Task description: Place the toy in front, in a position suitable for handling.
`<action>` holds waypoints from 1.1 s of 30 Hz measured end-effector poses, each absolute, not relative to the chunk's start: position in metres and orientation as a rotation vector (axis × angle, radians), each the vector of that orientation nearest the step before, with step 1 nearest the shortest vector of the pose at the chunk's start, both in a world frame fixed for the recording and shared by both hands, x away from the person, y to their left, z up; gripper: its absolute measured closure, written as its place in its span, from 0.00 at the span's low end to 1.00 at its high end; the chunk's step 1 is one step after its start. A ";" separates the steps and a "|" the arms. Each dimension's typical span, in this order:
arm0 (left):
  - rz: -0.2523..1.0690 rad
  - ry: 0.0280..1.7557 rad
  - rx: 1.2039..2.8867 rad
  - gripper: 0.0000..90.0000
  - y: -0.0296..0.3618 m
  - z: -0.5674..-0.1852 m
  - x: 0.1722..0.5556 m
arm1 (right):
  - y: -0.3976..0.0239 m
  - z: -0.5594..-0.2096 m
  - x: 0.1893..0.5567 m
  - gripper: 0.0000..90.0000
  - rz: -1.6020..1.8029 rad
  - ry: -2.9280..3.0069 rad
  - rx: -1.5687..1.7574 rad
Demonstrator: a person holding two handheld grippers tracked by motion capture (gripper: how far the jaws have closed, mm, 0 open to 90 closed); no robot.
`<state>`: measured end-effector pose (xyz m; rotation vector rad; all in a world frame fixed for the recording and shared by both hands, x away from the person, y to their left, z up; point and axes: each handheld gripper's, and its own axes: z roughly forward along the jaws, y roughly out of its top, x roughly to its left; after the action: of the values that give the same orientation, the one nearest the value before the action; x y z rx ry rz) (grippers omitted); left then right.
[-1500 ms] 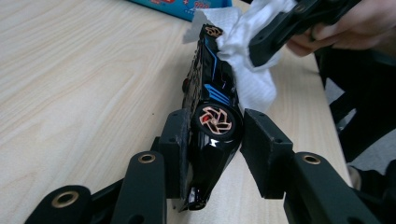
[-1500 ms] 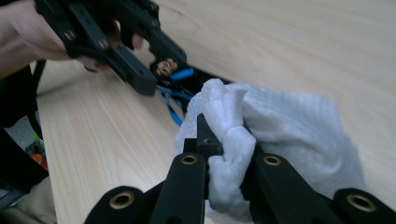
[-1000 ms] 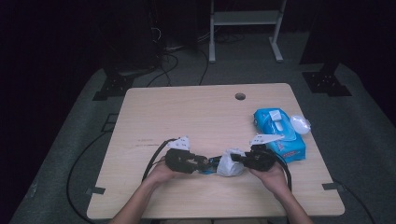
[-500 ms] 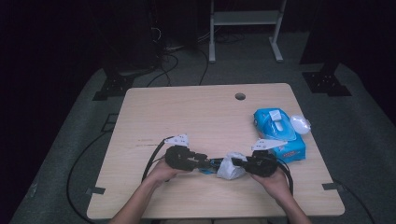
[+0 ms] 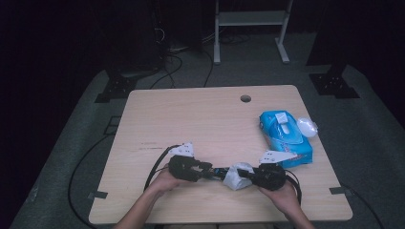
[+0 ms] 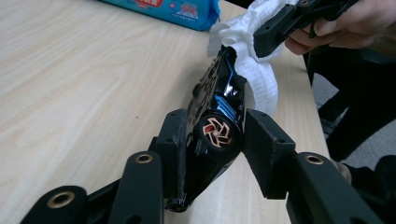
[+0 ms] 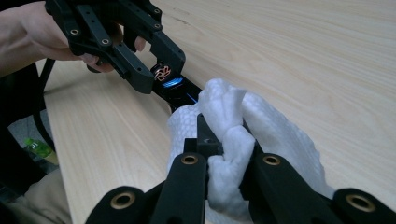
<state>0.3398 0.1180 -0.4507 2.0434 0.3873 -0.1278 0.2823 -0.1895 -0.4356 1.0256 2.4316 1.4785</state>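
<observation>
Toy car (image 6: pixel 219 109) – black, glossy, with a copper-coloured wheel – sits between the left claw (image 6: pixel 219 144) and the right claw (image 7: pixel 224 140), low over the near part of the tabletop (image 5: pixel 200 119). Left claw's jaws have just been opening, yet they flank the car's rear end, one touching its side. Right claw is pinched tight on a white wipe (image 7: pixel 233 130), pressed against the car's far end. Blue wipes pack (image 5: pixel 285 137) lies to the right
</observation>
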 end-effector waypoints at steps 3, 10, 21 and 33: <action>-0.105 0.365 2.062 0.64 0.118 -0.450 0.335 | -0.189 -0.436 0.277 0.95 1.474 2.431 1.015; -0.013 0.344 2.106 0.57 0.114 -0.452 0.324 | -0.186 -0.439 0.264 0.95 1.443 2.456 0.982; 0.127 0.321 2.194 0.46 0.111 -0.463 0.321 | -0.190 -0.454 0.269 0.95 1.354 2.499 1.028; 0.154 0.366 2.215 0.18 0.107 -0.471 0.323 | -0.193 -0.439 0.268 0.95 1.468 2.478 1.028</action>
<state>0.3233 0.1066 -0.4708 2.2151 0.3659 0.1541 0.2684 -0.1930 -0.4387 1.0278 2.4785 1.4677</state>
